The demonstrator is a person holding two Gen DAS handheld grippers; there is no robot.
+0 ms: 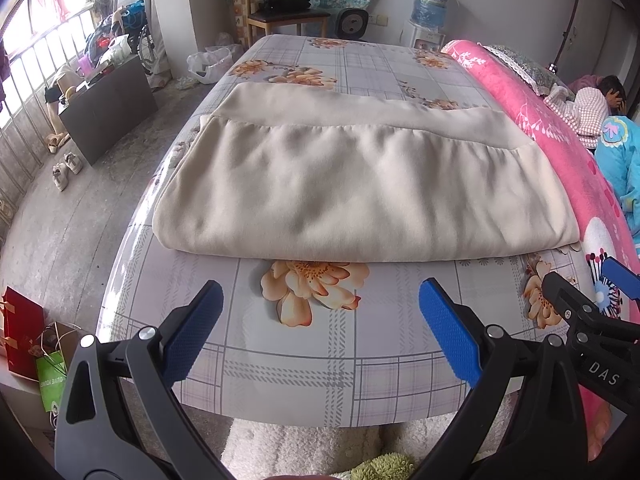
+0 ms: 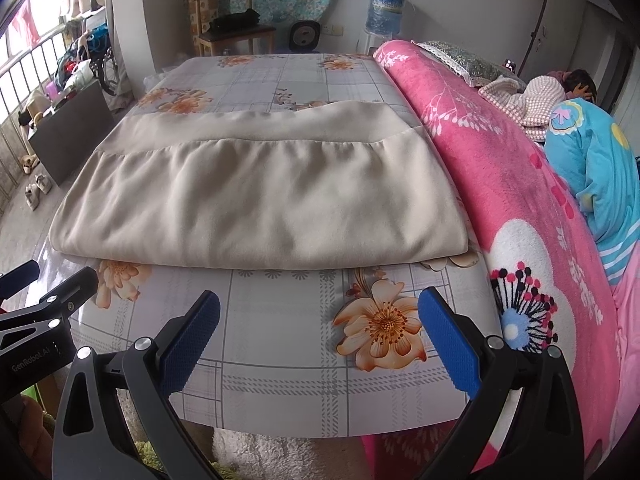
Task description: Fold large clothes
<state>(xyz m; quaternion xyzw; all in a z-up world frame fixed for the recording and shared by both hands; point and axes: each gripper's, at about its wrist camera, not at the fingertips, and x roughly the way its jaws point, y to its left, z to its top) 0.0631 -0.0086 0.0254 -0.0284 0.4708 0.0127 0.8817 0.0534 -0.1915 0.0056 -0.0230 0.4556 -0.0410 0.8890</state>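
While the beige garment (image 1: 360, 184) is lying folded into a broad rectangle across the middle of the bed (image 1: 304, 368), you are holding both grippers back at the near edge, apart from the cloth. Your left gripper (image 1: 320, 332) is pointing forward over the flowered sheet, roughly level, with its two blue fingers (image 1: 192, 332) standing wide apart and nothing between them. Your right gripper (image 2: 320, 336) is sitting in much the same pose just to its right, fingers (image 2: 450, 344) likewise spread wide and gripping nothing. In the left wrist view its tip is showing at the right edge (image 1: 580, 304), so you are keeping the two tools side by side, close together.

The garment's near folded edge is running straight across in front of both grippers, with a strip of bare sheet and a printed orange flower (image 1: 312, 288) lying between the fingertips and the cloth. Its far side is showing a plain band beyond a gathered seam. The garment's right side is lying just beside a pink blanket (image 2: 500, 168), which is running along the right side of the bed. A person (image 2: 560, 92) is lying at the far right beyond that blanket. A wooden chair (image 1: 280, 8) is standing past the far end of the bed.
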